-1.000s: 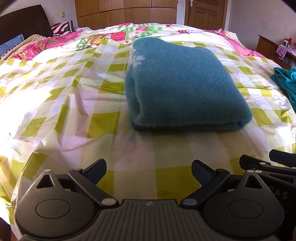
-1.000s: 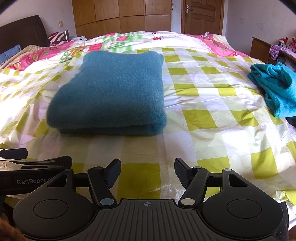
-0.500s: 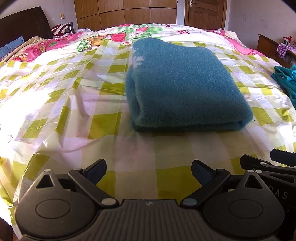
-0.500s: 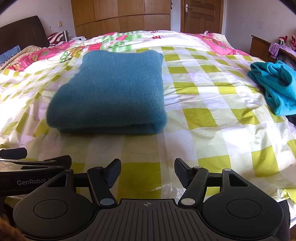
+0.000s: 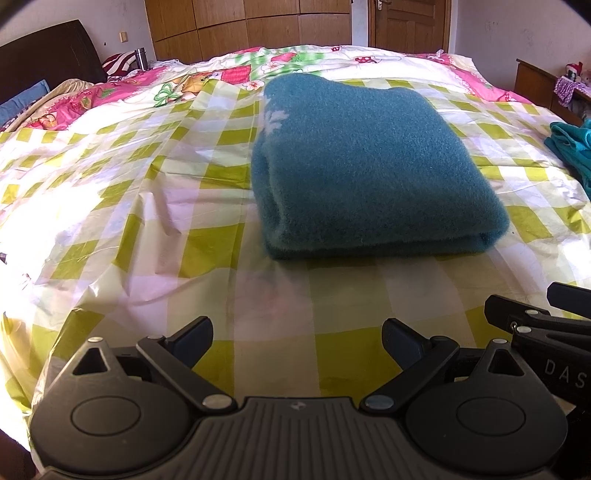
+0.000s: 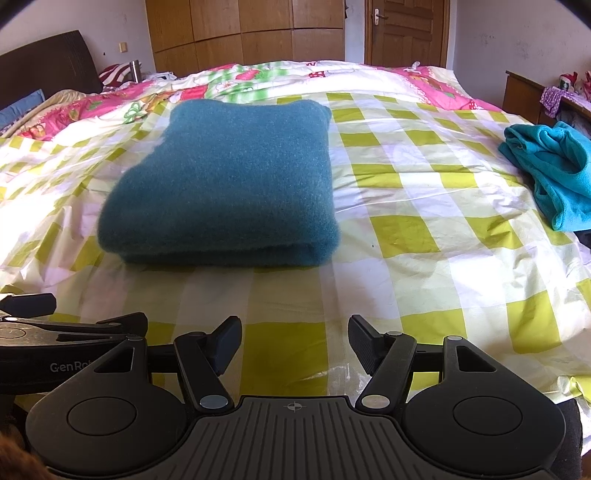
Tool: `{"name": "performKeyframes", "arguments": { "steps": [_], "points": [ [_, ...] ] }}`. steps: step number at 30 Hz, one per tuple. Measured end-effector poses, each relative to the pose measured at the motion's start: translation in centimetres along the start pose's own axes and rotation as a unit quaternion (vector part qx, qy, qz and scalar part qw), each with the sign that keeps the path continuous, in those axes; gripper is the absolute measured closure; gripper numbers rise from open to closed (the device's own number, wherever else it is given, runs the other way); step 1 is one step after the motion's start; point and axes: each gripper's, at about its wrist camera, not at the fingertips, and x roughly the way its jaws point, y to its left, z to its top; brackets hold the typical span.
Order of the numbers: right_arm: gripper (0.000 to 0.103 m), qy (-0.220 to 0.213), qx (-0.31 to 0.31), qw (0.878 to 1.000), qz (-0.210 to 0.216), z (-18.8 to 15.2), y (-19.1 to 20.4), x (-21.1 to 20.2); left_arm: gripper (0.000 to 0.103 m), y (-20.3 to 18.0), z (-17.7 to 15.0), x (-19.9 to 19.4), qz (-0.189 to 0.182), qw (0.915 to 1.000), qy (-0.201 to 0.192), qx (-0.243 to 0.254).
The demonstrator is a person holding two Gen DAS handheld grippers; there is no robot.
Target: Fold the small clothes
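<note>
A dark teal fleece garment (image 5: pixel 369 166) (image 6: pixel 229 188) lies folded into a thick rectangle on the green-and-white checked sheet (image 5: pixel 147 229) (image 6: pixel 424 221). My left gripper (image 5: pixel 297 338) hovers in front of its near edge, open, with nothing between the fingers. Beside it on the right my right gripper (image 6: pixel 293 338) is also open and empty, a little short of the garment's near right corner. A second, brighter turquoise garment (image 6: pixel 554 170) (image 5: pixel 572 147) lies crumpled at the right side of the bed.
A pink and floral quilt (image 6: pixel 258 79) covers the far half of the bed. A dark headboard (image 6: pixel 48 62) and pillows stand far left, wooden wardrobes (image 6: pixel 240 29) and a door behind. A wooden side table (image 6: pixel 524 92) with small items stands at the right.
</note>
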Motion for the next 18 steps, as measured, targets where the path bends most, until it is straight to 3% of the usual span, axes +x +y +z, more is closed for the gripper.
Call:
{"name": "performKeyframes", "arguments": {
  "steps": [18],
  "points": [
    [0.033, -0.007, 0.018, 1.000, -0.004, 0.41, -0.67, -0.24, 0.000, -0.38, 0.03, -0.04, 0.001, 0.9999, 0.001, 0.012]
  ]
}}
